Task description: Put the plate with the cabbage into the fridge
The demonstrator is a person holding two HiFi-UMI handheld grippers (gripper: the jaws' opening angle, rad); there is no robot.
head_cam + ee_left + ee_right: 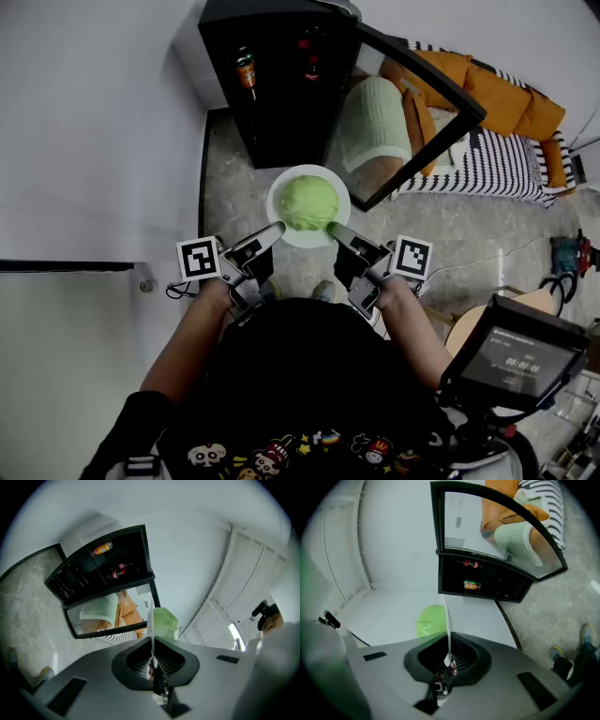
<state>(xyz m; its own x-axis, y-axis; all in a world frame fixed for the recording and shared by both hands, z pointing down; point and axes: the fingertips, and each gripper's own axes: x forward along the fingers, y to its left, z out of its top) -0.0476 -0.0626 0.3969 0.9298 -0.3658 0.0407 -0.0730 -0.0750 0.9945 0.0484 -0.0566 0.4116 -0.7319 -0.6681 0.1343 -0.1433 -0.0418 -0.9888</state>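
The plate (pixel 275 208) with the cabbage (pixel 309 202) was held before the open fridge (pixel 272 112), its rim clamped by the left hand-held gripper (pixel 272 232) and the right hand-held gripper (pixel 336 231). It would best be kept level and slid in squarely.

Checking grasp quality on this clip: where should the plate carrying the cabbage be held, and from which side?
Grip the plate by its thin rim, from two opposite sides, as the left gripper and right gripper clamp it now: the cabbage fills the middle, leaving only the flat edge free.
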